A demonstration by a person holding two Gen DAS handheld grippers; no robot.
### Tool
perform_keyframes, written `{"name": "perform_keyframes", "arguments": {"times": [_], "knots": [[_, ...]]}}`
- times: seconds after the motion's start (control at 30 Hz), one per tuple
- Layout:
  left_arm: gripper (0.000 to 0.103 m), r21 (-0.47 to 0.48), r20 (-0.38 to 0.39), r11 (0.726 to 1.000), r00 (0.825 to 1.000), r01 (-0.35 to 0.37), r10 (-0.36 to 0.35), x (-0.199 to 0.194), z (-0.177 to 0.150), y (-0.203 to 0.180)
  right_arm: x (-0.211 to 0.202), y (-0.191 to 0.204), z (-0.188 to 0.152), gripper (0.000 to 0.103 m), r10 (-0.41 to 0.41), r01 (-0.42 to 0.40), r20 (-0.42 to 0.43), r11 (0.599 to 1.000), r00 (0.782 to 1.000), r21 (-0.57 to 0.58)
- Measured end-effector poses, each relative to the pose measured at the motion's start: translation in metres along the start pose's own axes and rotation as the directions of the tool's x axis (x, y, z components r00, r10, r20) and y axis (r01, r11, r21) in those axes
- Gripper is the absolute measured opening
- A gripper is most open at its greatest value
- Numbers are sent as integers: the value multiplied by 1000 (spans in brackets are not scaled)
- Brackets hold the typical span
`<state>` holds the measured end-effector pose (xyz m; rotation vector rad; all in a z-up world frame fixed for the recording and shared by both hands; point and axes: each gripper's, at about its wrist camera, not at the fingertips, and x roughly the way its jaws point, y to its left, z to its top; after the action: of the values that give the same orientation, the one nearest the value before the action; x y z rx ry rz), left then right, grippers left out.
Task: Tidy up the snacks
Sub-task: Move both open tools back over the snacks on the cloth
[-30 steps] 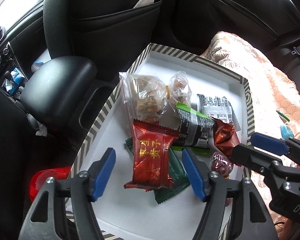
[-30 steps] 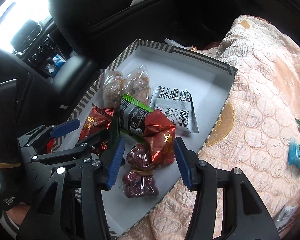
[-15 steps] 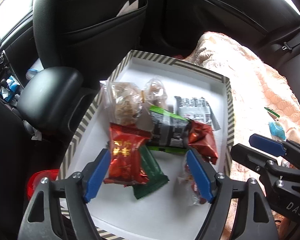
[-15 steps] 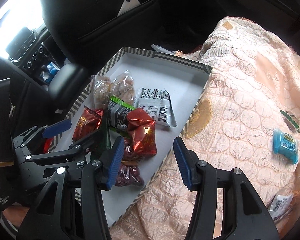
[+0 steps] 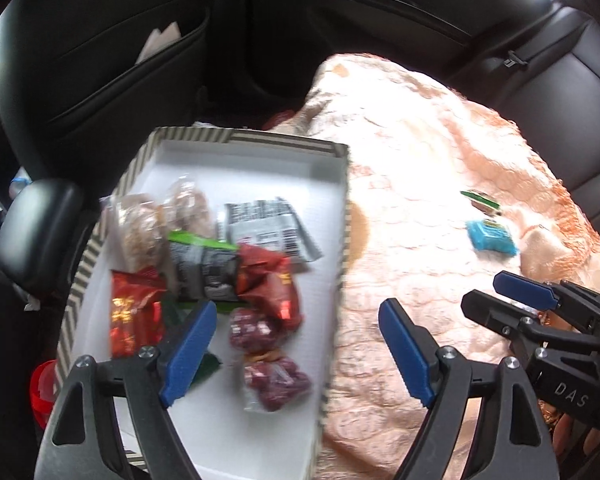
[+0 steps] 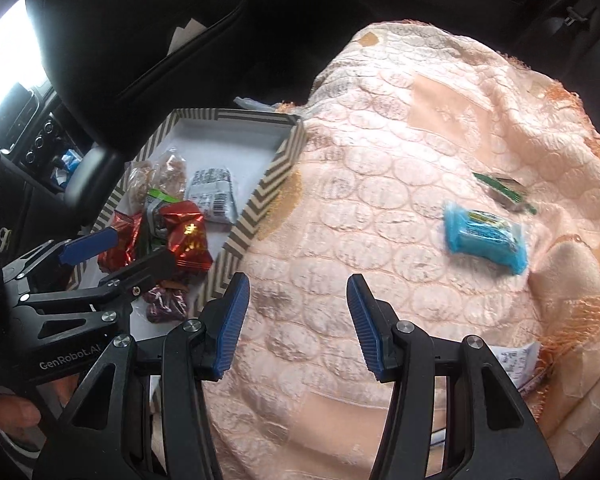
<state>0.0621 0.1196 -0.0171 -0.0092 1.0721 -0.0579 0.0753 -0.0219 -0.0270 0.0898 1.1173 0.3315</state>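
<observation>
A striped box [image 5: 244,138] with a white floor sits on the car seat. It holds a red packet [image 5: 134,312], a black-and-green packet [image 5: 204,268], a grey barcode packet [image 5: 268,228], clear bags of nuts [image 5: 144,224] and a bag of dark red dates [image 5: 268,360]. On the peach quilted cloth [image 6: 380,160] lie a blue packet [image 6: 484,236] and a thin green packet [image 6: 504,188]. My left gripper [image 5: 296,352] straddles the box's right wall, its jaws opening, gripping nothing. My right gripper [image 6: 299,320] hangs open over bare cloth, left of the blue packet.
A black front seat back with a pocket [image 5: 100,60] rises behind the box. A black armrest [image 5: 36,232] lies left of it, a red object [image 5: 42,384] below. A white printed wrapper [image 6: 516,364] sits at the cloth's right edge.
Both grippers have shifted right, from over the snacks in the box toward the cloth. The left jaws stand wider than before. The right jaws kept their width.
</observation>
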Motion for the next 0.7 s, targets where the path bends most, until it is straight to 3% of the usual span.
{"name": "perform_keyframes", "arguments": {"times": [0.23,0.7], "knots": [[85,102,-27,994,999,36,-33,10,11,-47,-24,-68,-16,51,-67,64,18,991,998,120],[85,137,-131,978,981,157,-140,53,45,-135,-49,-157,-2,51,-147,128,40,942,988,310]]}}
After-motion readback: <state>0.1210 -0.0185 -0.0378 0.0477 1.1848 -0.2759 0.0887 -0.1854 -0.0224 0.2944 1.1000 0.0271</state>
